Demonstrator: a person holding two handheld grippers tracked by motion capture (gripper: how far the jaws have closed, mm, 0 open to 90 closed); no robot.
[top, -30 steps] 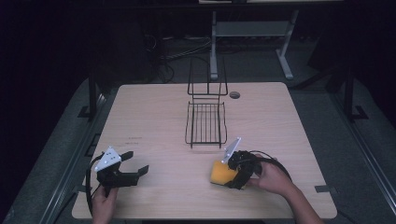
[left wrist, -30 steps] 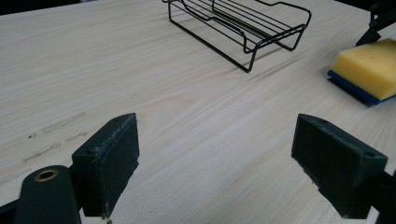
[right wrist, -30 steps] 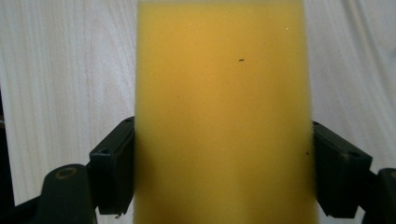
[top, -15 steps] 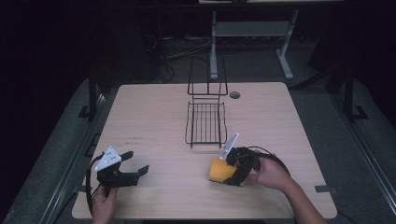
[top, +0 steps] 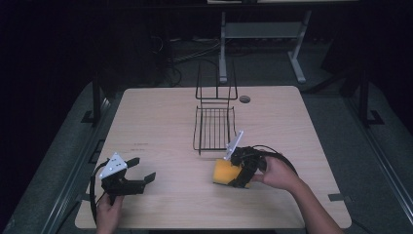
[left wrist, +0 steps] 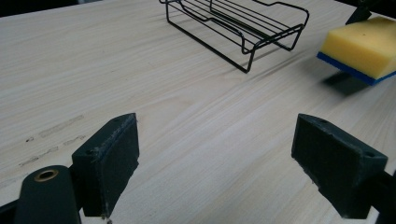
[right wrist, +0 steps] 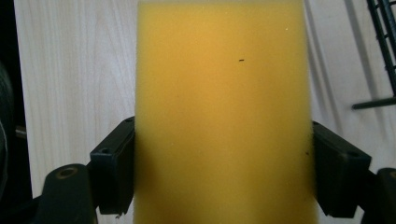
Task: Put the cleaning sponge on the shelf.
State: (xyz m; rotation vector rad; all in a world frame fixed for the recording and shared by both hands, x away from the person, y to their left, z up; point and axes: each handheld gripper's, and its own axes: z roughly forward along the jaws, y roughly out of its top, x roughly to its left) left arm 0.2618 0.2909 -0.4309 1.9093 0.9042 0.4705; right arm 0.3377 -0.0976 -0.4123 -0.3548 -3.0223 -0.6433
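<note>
Yellow sponge point(top: 225, 171), judged light and soft, is clamped across its sides by right tool point(top: 239, 170); left tool point(top: 130, 176) is held apart.

A thick rectangular yellow foam sponge point(right wrist: 223, 116) is clamped between the right gripper's point(right wrist: 223, 175) two black jaws, above the pale wooden table point(right wrist: 74, 70). A black wire rack point(right wrist: 382, 42) shows at the upper right edge.

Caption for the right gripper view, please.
Right gripper shut on a yellow sponge above the table, wire rack at the edge.
</note>
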